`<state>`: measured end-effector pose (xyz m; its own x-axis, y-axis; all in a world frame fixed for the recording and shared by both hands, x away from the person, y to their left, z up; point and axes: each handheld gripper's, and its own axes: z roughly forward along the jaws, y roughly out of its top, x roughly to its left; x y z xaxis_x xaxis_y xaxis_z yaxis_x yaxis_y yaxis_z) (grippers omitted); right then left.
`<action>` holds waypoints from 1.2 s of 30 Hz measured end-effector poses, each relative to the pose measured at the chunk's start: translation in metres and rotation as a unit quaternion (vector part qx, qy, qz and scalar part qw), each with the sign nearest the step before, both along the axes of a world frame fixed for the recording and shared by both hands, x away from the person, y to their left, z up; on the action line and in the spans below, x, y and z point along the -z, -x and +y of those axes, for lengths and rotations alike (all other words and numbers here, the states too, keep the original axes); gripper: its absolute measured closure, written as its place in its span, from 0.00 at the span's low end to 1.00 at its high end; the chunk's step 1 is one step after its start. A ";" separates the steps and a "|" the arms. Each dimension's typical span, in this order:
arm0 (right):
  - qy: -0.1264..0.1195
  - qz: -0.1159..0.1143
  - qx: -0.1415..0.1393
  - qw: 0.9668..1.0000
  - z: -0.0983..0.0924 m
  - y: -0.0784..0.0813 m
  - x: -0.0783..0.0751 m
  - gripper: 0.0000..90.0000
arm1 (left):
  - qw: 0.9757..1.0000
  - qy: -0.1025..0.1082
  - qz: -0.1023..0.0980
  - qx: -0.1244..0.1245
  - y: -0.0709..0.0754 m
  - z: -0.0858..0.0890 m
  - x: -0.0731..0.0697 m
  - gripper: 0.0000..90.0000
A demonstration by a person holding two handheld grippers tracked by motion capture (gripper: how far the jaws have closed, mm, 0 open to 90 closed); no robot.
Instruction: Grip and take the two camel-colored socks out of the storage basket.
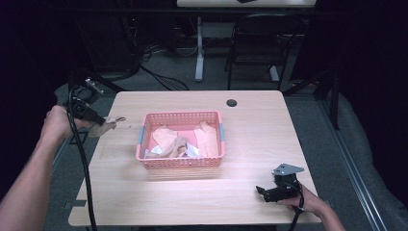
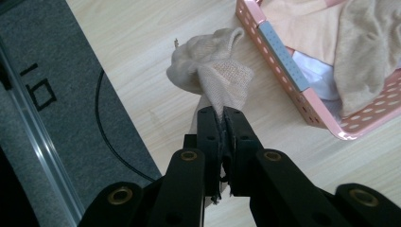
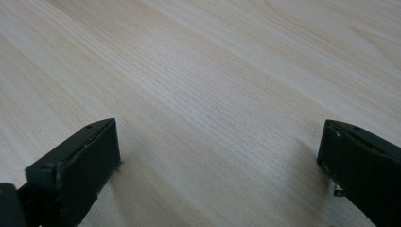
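Observation:
My left gripper [image 1: 102, 121] [image 2: 223, 118] is shut on a beige sock [image 2: 213, 75] [image 1: 107, 124], which dangles just over the wooden table's left side, to the left of the pink basket [image 1: 179, 162] [image 2: 302, 101]. The basket holds several peach and beige garments [image 1: 207, 137] and a white one [image 2: 314, 71]. My right gripper [image 1: 265, 191] [image 3: 217, 156] rests low over the table's front right, its jaws open with bare wood between them.
The wooden table [image 1: 250, 139] has a round cable hole [image 1: 232, 102] at the back. Grey carpet [image 2: 61, 94] and a thin black cable lie beyond the table's left edge. A chair and desk legs stand behind the table.

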<state>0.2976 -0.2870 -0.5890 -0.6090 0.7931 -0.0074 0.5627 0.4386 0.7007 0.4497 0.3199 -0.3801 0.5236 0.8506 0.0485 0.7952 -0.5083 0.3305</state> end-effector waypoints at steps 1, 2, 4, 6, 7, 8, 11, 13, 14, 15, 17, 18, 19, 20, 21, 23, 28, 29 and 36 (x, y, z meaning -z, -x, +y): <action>0.000 0.001 0.000 1.000 0.000 0.000 0.000 0.00 | 1.000 0.001 0.000 -0.001 0.000 0.000 0.002 0.95; 0.000 0.001 0.000 1.000 0.000 0.000 0.000 0.00 | 1.000 0.001 0.002 -0.002 0.000 0.001 0.005 0.95; 0.000 0.000 0.000 1.000 0.000 0.000 0.000 0.00 | 1.000 0.002 0.005 -0.002 0.000 0.001 0.013 0.95; 0.000 0.000 0.000 1.000 0.000 0.000 0.000 0.00 | 1.000 0.004 0.008 -0.003 0.000 0.002 0.020 0.95; -0.001 0.000 0.000 1.000 0.000 0.000 0.000 0.00 | 1.000 0.005 0.008 -0.003 0.000 0.002 0.022 0.95; 0.000 0.000 0.000 1.000 0.000 0.000 0.000 0.00 | 1.000 0.006 0.009 -0.004 0.000 0.002 0.026 0.95; -0.002 -0.001 0.000 1.000 0.000 0.000 0.000 0.00 | 1.000 0.013 0.015 -0.006 -0.001 0.003 0.036 0.95; -0.002 0.000 0.000 1.000 0.000 0.000 0.000 0.00 | 1.000 0.015 0.019 -0.007 -0.002 0.002 0.043 0.95; -0.002 -0.001 0.000 1.000 0.000 0.000 0.000 0.00 | 1.000 0.014 0.020 -0.007 -0.002 0.003 0.046 0.95; -0.002 -0.001 0.000 1.000 0.000 0.000 0.000 0.00 | 1.000 0.014 0.021 -0.009 -0.003 0.003 0.049 0.95; -0.002 -0.001 0.000 1.000 0.000 0.000 0.000 0.00 | 0.999 0.016 0.025 -0.012 -0.003 0.004 0.055 0.95; -0.002 -0.001 0.000 1.000 0.000 0.000 0.000 0.00 | 0.999 0.017 0.024 -0.013 -0.003 0.004 0.058 0.95; -0.002 -0.001 0.000 1.000 0.000 0.000 0.000 0.00 | 0.999 0.019 0.023 -0.015 -0.003 0.003 0.061 0.95; -0.002 -0.001 0.000 1.000 0.000 0.000 0.000 0.00 | 0.999 0.015 0.025 -0.017 -0.004 0.003 0.065 0.95; -0.002 -0.001 0.000 1.000 0.000 0.000 0.000 0.00 | 0.999 0.015 0.023 -0.020 -0.004 0.003 0.068 0.95; -0.002 -0.001 0.000 1.000 0.000 0.000 0.000 0.00 | 0.999 0.018 0.028 -0.024 -0.004 0.004 0.075 0.95; -0.002 -0.001 0.000 1.000 0.000 0.000 0.000 0.00 | 0.998 0.024 0.038 -0.033 -0.005 0.007 0.097 0.95; -0.002 -0.001 0.000 1.000 0.000 0.000 0.000 0.00 | 0.998 0.025 0.040 -0.034 -0.005 0.008 0.100 0.95; -0.002 -0.001 0.000 1.000 0.000 0.000 0.000 0.00 | 0.996 0.035 0.062 -0.050 -0.002 0.011 0.128 0.95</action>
